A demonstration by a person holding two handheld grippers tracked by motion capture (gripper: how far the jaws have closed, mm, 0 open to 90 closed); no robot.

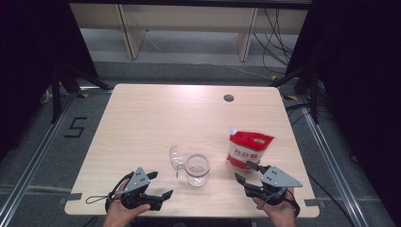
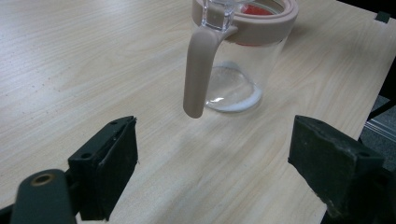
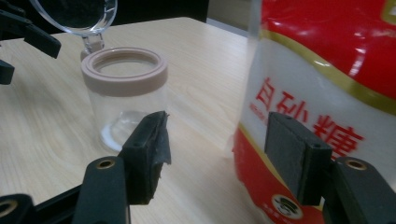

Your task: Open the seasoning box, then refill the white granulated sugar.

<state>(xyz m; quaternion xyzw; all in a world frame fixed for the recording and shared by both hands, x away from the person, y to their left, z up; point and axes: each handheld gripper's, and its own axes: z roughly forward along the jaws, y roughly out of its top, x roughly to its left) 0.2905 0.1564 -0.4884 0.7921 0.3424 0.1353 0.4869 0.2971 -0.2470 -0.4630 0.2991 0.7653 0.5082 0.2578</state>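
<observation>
The left gripper (image 1: pixel 161 185) rests at the near left edge of the bench (image 1: pixel 142 123), held in a hand (image 1: pixel 120 213), its jaws spread wide with nothing between them. In the left gripper view the bare wood shows between the two black pads (image 2: pixel 109 168), and the jar stands a little beyond them.

Near the middle of the bench, towards the near edge, stands the jar (image 1: pixel 197 170): a clear, straight-sided tumbler with a thick beige ring (image 3: pixel 124 70) round its mouth and a thin layer of white grains (image 2: pixel 233 100) at the bottom. Its round clear lid (image 1: pixel 177 157) is flipped open and stands up on the left side. A beige strap (image 2: pixel 198 74) hangs down from the hinge, its end free above the bench.

To the right of the jar, apart from it, stands the sugar bag (image 1: pixel 248 147), upright, red at the top and bottom with a white band bearing red characters, and a small white spout at its upper left corner.

The right gripper (image 1: pixel 246 172) sits at the near right, held in a hand (image 1: pixel 279 210), jaws apart and gripping nothing; it is just in front of the bag's lower edge. In the right gripper view one pad (image 3: pixel 294 156) lies in front of the bag's face; whether it touches I cannot tell.
</observation>
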